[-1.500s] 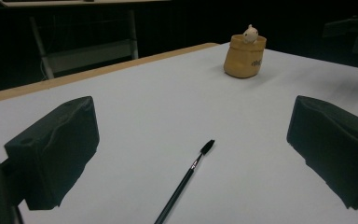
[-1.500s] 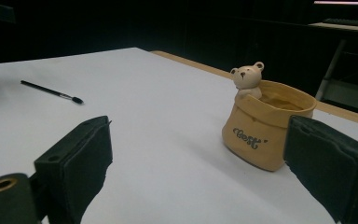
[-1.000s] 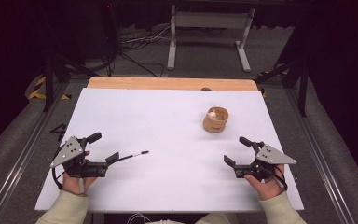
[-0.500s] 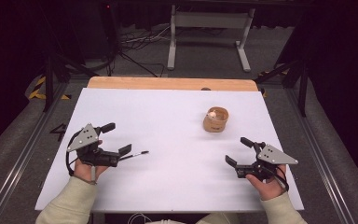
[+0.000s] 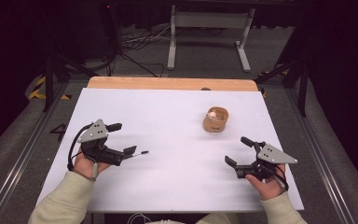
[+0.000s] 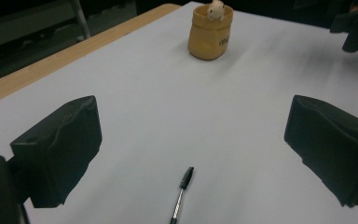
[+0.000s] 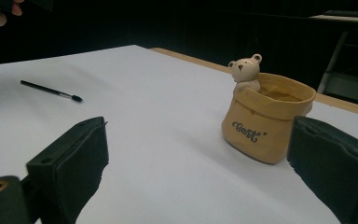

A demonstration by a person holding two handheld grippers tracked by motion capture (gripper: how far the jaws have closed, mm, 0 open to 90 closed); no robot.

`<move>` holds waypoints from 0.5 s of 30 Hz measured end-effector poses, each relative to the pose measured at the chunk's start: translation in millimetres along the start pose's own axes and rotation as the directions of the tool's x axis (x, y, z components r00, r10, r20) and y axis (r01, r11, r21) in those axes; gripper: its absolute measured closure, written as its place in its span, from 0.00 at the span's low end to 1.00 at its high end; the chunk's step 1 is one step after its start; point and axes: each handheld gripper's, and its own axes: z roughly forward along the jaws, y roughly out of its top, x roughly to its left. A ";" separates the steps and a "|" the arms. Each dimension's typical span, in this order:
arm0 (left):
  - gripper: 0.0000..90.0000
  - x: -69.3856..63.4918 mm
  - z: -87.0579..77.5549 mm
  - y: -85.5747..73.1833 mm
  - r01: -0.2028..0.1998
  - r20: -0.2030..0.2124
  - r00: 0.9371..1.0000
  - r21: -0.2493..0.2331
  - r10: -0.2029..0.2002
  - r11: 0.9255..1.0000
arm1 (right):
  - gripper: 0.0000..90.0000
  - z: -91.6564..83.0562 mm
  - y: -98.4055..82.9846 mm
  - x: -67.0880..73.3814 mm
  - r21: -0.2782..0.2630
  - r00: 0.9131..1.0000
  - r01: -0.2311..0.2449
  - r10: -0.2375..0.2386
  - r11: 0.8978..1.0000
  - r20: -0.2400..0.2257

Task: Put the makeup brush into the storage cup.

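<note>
On the white counter (image 5: 177,121), toward its 8 o'clock part in the high view, the left hand-held gripper (image 5: 123,140) rests low with its jaws spread wide and nothing between them. Just past its jaw tips, at about 3 o'clock from it, lies a thin black mascara wand (image 5: 139,153), flat on the counter, its brush end pointing away from the hand-held gripper toward the counter's middle. In the left gripper view the wand (image 6: 181,193) lies at 6 o'clock, between the two black jaws and slightly ahead of them, touching neither; its bristled tip points toward 12 o'clock, where the tan pot (image 6: 209,32) stands far off.

At the counter's 4 o'clock part the right hand-held gripper (image 5: 235,151) is held with its jaws also spread apart and empty. The tan pot (image 5: 215,119), shaped like a small sack with a little bear figure (image 7: 245,70) peeking over its rim, stands upright at about 11 o'clock from this hand-held gripper, near but clear of it. In the right gripper view the pot (image 7: 265,121) sits ahead of the jaws, close to the right-hand one, and the wand (image 7: 51,90) lies well apart at 10 o'clock.
</note>
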 end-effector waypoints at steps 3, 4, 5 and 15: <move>0.06 2.4 0.6 5.7 0.004 0.012 1.000 0.045 -0.005 0.999 | 0.06 0.1 -0.3 -0.4 0.004 1.000 -0.002 0.002 1.000 -0.001; 0.06 3.7 0.9 8.5 0.006 0.013 1.000 0.067 -0.007 0.998 | 0.06 0.1 -0.4 -0.3 0.006 1.000 -0.002 0.002 1.000 -0.001; 0.06 4.5 1.1 10.7 0.006 0.008 1.000 0.085 -0.007 0.996 | 0.06 0.1 -0.3 -0.2 0.006 1.000 -0.001 0.001 1.000 -0.003; 0.07 12.9 5.8 24.3 -0.024 0.010 1.000 0.258 0.022 0.966 | 0.06 -0.5 -1.1 -0.8 0.004 1.000 -0.010 0.010 1.000 -0.001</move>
